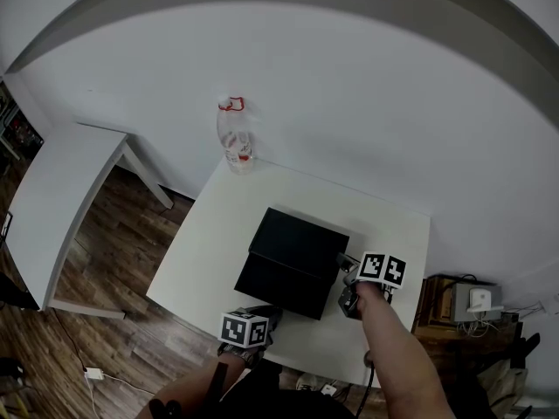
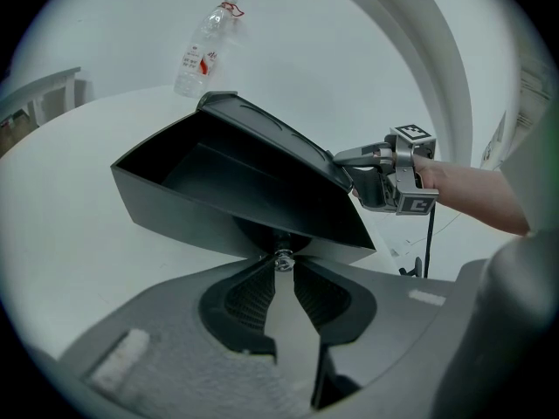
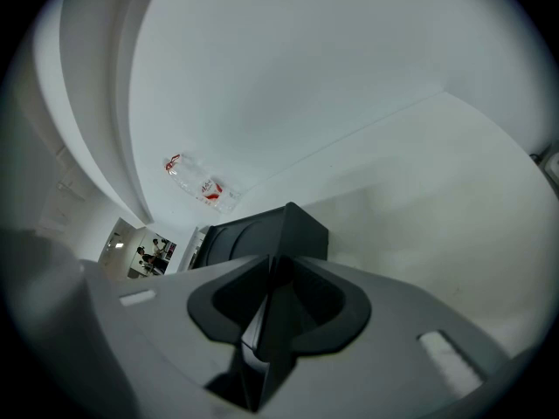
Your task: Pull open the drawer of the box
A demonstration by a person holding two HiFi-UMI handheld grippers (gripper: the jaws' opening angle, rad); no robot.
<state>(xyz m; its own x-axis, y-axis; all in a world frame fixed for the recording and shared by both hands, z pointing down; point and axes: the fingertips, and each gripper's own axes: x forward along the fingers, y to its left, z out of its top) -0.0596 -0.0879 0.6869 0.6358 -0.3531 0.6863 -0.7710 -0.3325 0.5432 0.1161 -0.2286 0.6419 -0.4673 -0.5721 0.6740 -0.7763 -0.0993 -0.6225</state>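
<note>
2 grips are in place on the black box, which is sat roughly mid-way across the white bench. The left hand-held gripper is clamped on the small shiny knob at the front of the drawer, with the pads pinched in on either side of it. The drawer is pulled partway out toward the near edge of the bench, so its dark inside is exposed. The right hand-held gripper is closed on the box's right side, with a black edge of the shell caught between the jaws. A clear plastic bottle, red at the neck and on the label, is stood at the far edge of the bench by the white wall, well apart from the box. A 2nd white table is seen off to the left, over a wood floor.
</note>
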